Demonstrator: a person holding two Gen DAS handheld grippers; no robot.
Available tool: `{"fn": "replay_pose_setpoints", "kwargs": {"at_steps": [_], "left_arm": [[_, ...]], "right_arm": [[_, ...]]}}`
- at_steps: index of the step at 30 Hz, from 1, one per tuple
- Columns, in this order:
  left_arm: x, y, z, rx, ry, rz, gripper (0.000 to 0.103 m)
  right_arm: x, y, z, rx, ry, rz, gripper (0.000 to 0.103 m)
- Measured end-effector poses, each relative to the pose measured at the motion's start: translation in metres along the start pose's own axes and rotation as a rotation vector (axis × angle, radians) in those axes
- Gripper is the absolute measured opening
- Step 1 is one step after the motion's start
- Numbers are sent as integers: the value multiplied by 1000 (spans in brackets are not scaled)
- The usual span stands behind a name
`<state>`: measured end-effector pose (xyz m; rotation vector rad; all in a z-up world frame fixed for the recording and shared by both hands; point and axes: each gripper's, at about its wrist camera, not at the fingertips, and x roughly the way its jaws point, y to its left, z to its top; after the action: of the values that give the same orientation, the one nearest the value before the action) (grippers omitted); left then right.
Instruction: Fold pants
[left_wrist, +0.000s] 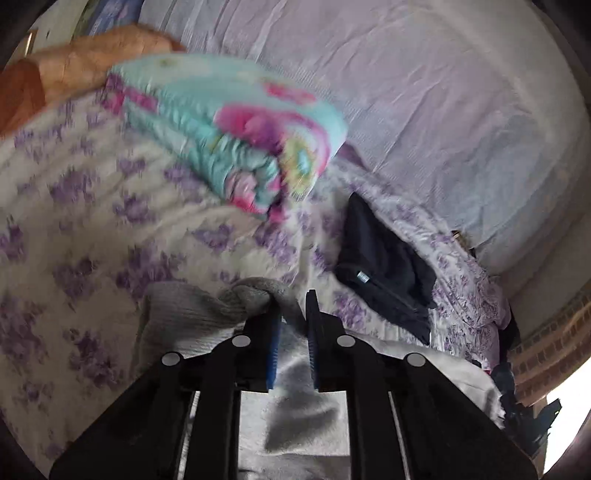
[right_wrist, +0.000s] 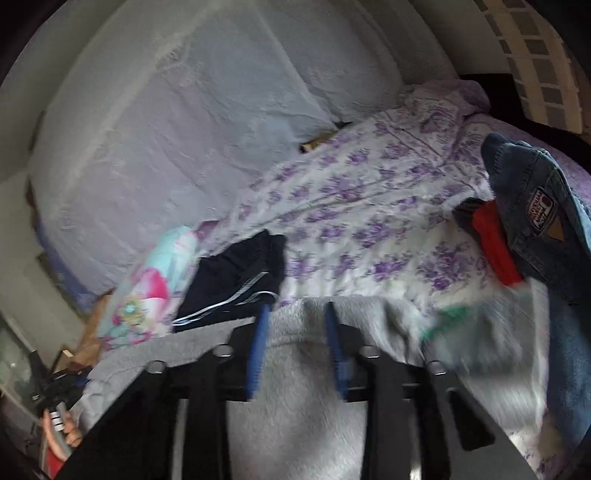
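Grey fleece pants (left_wrist: 192, 314) lie on a bed with a purple-flowered sheet (left_wrist: 74, 192). In the left wrist view my left gripper (left_wrist: 293, 306) has its jaws a narrow gap apart, with a bunched fold of the grey cloth (left_wrist: 255, 293) caught at the left fingertip and cloth running between the fingers. In the right wrist view my right gripper (right_wrist: 295, 314) stands open over the grey pants (right_wrist: 295, 387), with cloth lying between and under the fingers, not pinched.
A folded dark navy garment (left_wrist: 384, 266) lies right of the left gripper, also in the right wrist view (right_wrist: 236, 277). A rolled teal and pink blanket (left_wrist: 240, 140) sits behind. Blue jeans (right_wrist: 539, 221) and a red item (right_wrist: 495, 243) lie at right. A pale wall (left_wrist: 424, 92) borders the bed.
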<state>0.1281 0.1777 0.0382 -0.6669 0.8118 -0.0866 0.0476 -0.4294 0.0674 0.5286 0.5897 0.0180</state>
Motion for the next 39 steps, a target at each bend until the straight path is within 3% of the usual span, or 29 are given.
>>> {"fn": "replay_pose_setpoints", "kwargs": {"at_steps": [2,3,5,8,11,13,16,18,20,21,23,27,28,29,31,32,33,35,37,39], "left_arm": [[3,21,-13,-53,61,-138,21],[-2,26,-21,-17,79,-193,34],[-22,35,-37,65,77,-183,53],[-54,44,-57,139,48,-164,65],[-68,56,-67,145,58,-138,67],[-65,62,-72,166,75,-67,67],[-48,83,-83,202,115,14,64],[-49,98,-89,194,80,9,51],[-64,105,-92,159,44,7,50],[-74,107,-93,130,13,-1,55],[-91,106,-95,111,-41,-52,67],[-100,74,-103,196,-105,-106,71],[-98,63,-107,227,-114,-108,74],[-95,52,-112,260,-117,-109,83],[-85,36,-122,321,-119,-93,94],[-76,32,-127,345,-115,-75,95],[-68,31,-131,358,-99,-57,95],[-49,37,-132,354,-56,-11,95],[-49,40,-131,338,-50,-20,95],[-47,41,-130,344,-53,-9,95]], "right_arm": [[-4,-6,-16,44,-32,96,54],[-8,-10,-26,44,-37,125,60],[-17,-18,-44,-2,-36,93,61],[-26,-35,-62,-11,-28,35,61],[-17,-50,-75,73,59,91,61],[-2,-49,-83,77,122,89,61],[30,-48,-96,-17,247,-76,61],[26,-62,-93,63,226,-44,57],[4,-76,-88,111,151,-112,58],[-8,-83,-86,126,108,-142,58],[-20,-98,-79,182,98,-116,60],[2,-100,-69,237,172,-56,60],[12,-98,-66,248,175,-60,59],[22,-99,-66,276,176,-58,58],[46,-98,-66,337,206,-20,45],[55,-96,-68,336,220,-20,36],[60,-92,-70,306,210,-52,10],[49,-85,-75,261,127,-80,9],[22,-78,-73,191,24,-75,9],[12,-81,-73,151,14,-130,15]]}}
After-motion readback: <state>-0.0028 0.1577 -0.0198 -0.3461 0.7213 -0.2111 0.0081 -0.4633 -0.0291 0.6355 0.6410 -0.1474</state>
